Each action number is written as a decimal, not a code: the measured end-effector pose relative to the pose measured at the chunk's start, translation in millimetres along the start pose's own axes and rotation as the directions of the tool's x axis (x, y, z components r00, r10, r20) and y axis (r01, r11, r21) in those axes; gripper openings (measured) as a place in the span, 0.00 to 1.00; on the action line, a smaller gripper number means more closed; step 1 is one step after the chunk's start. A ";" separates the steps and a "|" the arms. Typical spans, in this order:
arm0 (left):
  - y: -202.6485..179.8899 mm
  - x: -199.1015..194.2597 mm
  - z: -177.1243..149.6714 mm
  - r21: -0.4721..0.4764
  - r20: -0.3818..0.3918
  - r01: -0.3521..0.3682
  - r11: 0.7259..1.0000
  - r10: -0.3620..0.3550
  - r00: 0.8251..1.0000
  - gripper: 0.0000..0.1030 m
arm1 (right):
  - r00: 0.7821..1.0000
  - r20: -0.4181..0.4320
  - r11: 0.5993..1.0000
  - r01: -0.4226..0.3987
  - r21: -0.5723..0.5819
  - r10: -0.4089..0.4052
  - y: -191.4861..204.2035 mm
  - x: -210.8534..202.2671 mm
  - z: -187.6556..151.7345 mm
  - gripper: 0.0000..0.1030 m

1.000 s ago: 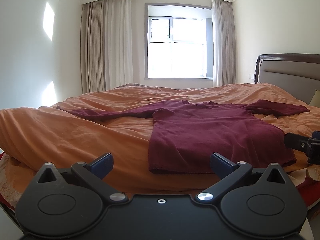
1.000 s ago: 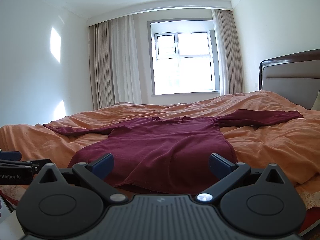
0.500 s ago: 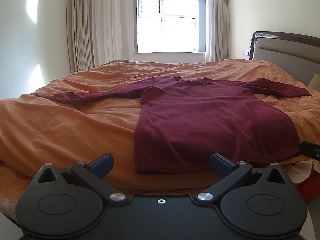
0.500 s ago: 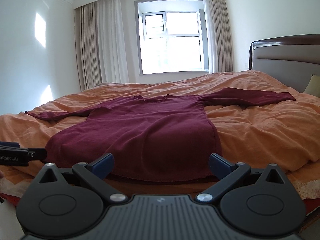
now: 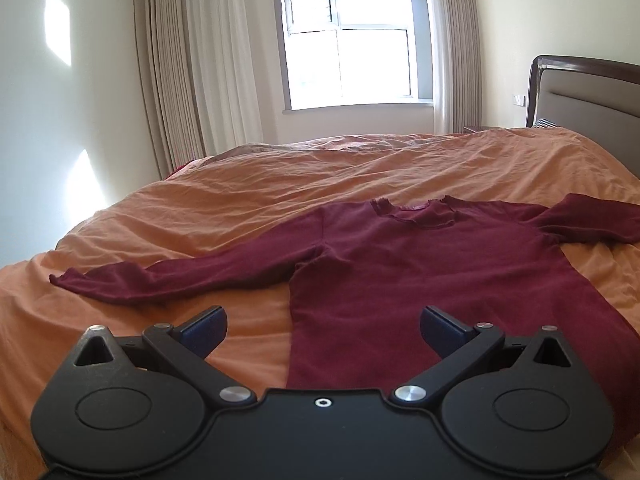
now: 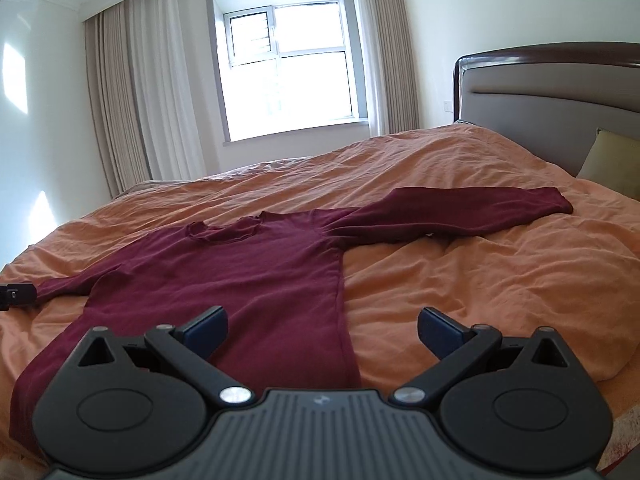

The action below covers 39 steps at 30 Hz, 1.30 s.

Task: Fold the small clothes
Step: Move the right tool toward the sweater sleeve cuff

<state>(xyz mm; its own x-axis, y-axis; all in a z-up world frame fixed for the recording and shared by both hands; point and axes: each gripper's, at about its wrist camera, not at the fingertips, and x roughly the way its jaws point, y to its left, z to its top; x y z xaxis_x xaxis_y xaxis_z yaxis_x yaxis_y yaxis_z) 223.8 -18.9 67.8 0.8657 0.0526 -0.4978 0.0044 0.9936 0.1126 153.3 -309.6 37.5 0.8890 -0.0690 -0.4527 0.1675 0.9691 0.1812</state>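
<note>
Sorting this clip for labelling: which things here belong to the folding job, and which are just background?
Job:
dark red long-sleeved shirt, spread flat
left gripper, open
right gripper, open

Background:
orange duvet
padded grey headboard
pale yellow pillow
beige curtains
window

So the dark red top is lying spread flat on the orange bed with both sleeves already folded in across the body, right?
Not quite. The dark red top does lie flat on the orange bed, but both sleeves stretch straight out to the sides, as both wrist views show.
</note>
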 end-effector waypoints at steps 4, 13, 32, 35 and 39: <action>-15.3 31.4 26.4 0.013 0.012 0.010 1.000 -0.010 1.000 1.00 | 0.998 -0.039 0.998 0.042 0.055 -0.040 -20.3 27.7 19.1 1.00; -64.8 110.4 42.8 0.051 -0.013 0.031 0.998 -0.031 0.999 1.00 | 0.978 -0.106 0.980 0.190 0.062 -0.183 -63.6 85.6 38.6 1.00; -96.7 184.5 11.8 0.043 -0.190 0.025 0.999 -0.016 0.982 1.00 | 0.955 0.127 0.948 0.239 0.208 -0.268 -183.2 172.0 61.2 1.00; -94.9 186.7 9.8 0.036 -0.205 0.030 0.999 -0.022 0.979 1.00 | 0.955 0.073 0.931 0.263 0.252 -0.289 -213.7 187.1 73.0 1.00; -93.3 185.4 13.3 0.028 -0.201 0.029 0.999 -0.023 0.979 1.00 | 0.934 0.046 0.904 0.329 0.275 -0.354 -242.7 204.1 83.6 1.00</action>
<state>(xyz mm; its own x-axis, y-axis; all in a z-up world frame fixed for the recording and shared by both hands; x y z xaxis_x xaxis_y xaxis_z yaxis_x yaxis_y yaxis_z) 390.6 -103.2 -23.6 0.7468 0.0489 -0.6632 0.0439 0.9915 0.1225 329.7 -578.7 -25.8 0.7908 -0.4183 -0.4468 0.5607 0.7878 0.2550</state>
